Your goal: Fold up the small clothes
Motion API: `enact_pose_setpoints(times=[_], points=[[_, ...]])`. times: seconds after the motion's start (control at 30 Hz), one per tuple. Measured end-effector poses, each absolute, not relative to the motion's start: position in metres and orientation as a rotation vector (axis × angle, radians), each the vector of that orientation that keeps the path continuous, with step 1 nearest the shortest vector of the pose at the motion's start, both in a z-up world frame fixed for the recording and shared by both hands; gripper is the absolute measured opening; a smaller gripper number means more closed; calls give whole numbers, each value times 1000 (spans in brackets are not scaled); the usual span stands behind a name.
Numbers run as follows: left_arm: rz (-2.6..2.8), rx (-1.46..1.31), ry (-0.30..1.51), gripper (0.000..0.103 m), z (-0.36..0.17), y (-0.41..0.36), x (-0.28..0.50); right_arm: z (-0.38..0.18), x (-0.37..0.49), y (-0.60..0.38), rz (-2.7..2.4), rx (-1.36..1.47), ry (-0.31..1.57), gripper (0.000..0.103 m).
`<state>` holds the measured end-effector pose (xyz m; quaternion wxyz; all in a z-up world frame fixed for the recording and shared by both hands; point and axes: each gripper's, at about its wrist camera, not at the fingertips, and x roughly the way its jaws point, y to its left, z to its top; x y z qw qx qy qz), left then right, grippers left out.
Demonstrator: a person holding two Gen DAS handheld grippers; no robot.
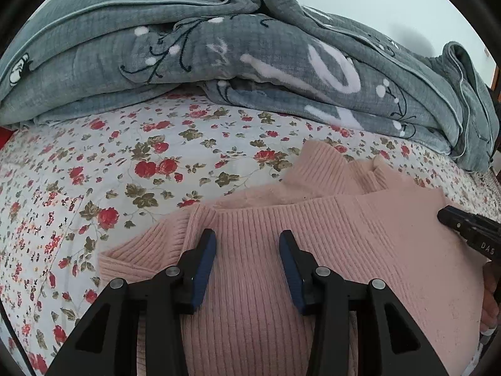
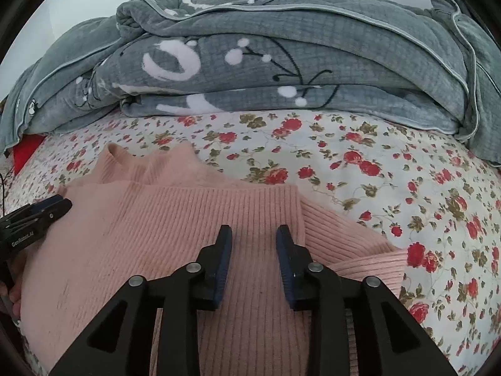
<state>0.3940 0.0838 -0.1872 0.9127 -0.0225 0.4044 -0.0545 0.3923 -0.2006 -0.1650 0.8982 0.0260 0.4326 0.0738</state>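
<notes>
A pink ribbed knit sweater [image 1: 313, 235] lies partly folded on the floral bedsheet [image 1: 125, 172], its collar pointing toward the far side. It also shows in the right wrist view [image 2: 175, 219], with a sleeve lying to the right. My left gripper [image 1: 247, 236] is open and empty, hovering just over the sweater's left part. My right gripper [image 2: 254, 232] is open and empty over the sweater's folded right edge. The right gripper shows at the right edge of the left wrist view [image 1: 444, 214], and the left gripper shows at the left edge of the right wrist view [image 2: 64, 205].
A thick grey blanket [image 1: 219, 47] with white and black patterns is piled along the far side of the bed, also in the right wrist view [image 2: 281, 62]. Floral sheet [image 2: 391, 172] extends to the right of the sweater. A red item [image 2: 28, 150] peeks out under the blanket.
</notes>
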Motion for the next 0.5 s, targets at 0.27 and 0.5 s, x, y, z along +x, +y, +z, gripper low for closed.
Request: enact_pose_setpoints(times=[0.27, 0.5], points=[[-146, -114, 823, 40, -186, 92, 392, -166, 392, -200, 153, 45, 895, 32], [-188, -176, 820, 41, -187, 99, 394, -166, 391, -195, 138, 6, 893, 33]])
